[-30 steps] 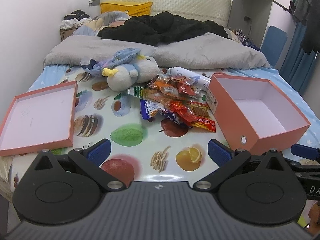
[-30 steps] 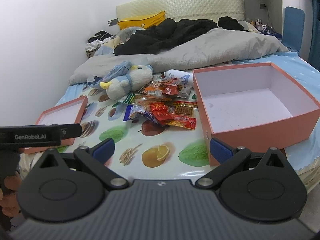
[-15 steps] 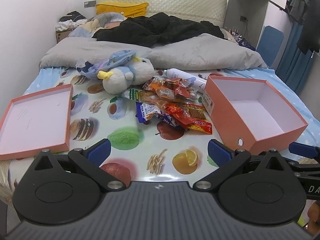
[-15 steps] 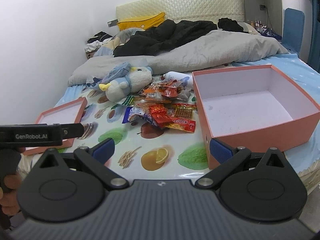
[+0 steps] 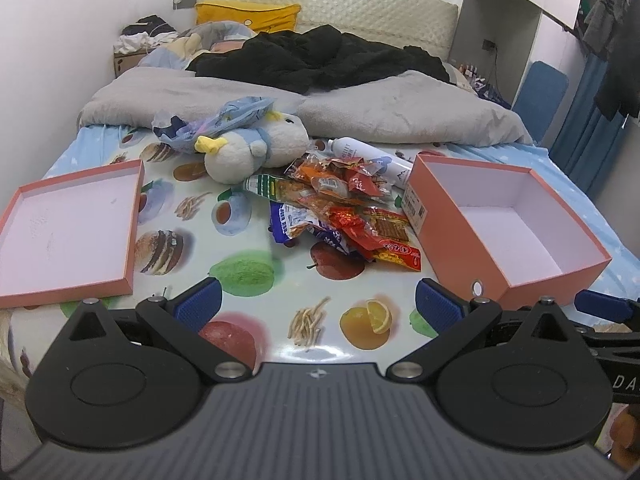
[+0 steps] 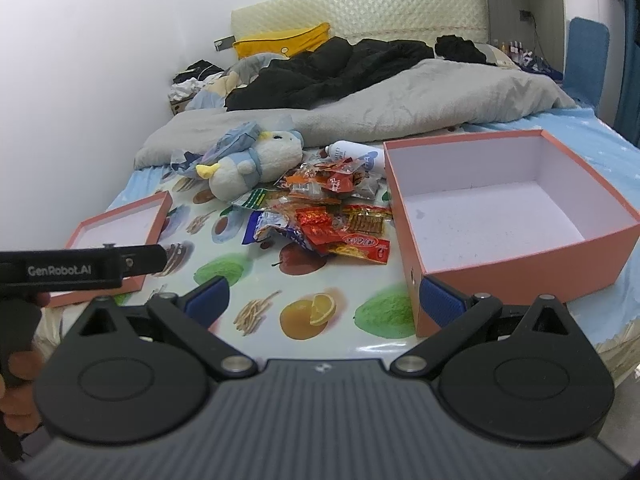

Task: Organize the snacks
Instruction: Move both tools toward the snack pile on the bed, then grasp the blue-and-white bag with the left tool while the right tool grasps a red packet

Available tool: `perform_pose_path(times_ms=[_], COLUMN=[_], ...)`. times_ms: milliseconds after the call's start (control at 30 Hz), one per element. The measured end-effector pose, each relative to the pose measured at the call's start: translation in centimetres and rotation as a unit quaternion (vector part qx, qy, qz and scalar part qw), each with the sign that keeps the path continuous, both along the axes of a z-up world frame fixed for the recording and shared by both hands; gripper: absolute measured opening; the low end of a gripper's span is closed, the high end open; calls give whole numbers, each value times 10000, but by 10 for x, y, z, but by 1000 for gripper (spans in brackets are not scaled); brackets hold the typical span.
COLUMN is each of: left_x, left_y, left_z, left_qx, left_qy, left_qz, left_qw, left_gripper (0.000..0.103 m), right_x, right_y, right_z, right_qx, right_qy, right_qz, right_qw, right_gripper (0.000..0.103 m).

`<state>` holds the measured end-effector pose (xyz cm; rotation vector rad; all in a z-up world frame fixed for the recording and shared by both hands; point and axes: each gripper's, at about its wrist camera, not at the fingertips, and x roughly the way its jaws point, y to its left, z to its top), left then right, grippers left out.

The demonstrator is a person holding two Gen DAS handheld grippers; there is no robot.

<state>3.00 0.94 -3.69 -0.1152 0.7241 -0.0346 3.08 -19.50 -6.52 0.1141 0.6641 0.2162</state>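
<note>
Left wrist view: the left gripper (image 5: 316, 304) hangs with its blue pads spread wide and nothing between them, above the near edge of the fruit-print cloth (image 5: 248, 268) on the bed. A pile of snack packets (image 5: 340, 212) lies mid-cloth, just left of the open salmon box (image 5: 516, 292), with the box lid (image 5: 128, 240) far left and a plush toy (image 5: 256, 148) behind. Right wrist view: the right gripper (image 6: 324, 300) is equally wide and empty, its right pad near the box's corner.

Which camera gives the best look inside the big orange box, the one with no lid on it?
The right wrist view: the orange box sits close and large there, showing its whole white floor with nothing in it. In the left wrist view the same box is smaller, off to the right, and its near wall hides part of the floor.
</note>
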Motion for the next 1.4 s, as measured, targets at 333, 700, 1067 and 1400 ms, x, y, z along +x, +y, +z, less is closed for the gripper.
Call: perform_pose_path(times_ms=[333, 700, 1067, 1400], left_x=[0, 20, 56, 99], left_y=[8, 0, 6, 18], left_z=[4, -16, -41, -60], left_qx=[-67, 13, 125, 156], left_qy=[-86, 222, 466, 710], left_qz=[-18, 0, -102, -103], left_qw=[9999, 9998, 9988, 9973], left_gripper=[103, 103, 103, 103], right_x=[-2, 5, 20, 48], right_y=[10, 0, 12, 23], right_z=[3, -10, -29, -44], right_qx=[-40, -49, -138, -158], right_qy=[-182, -251, -264, -173], right_qz=[65, -67, -114, 139], right_qw=[9998, 9997, 9995, 9996], right_gripper=[103, 103, 103, 103])
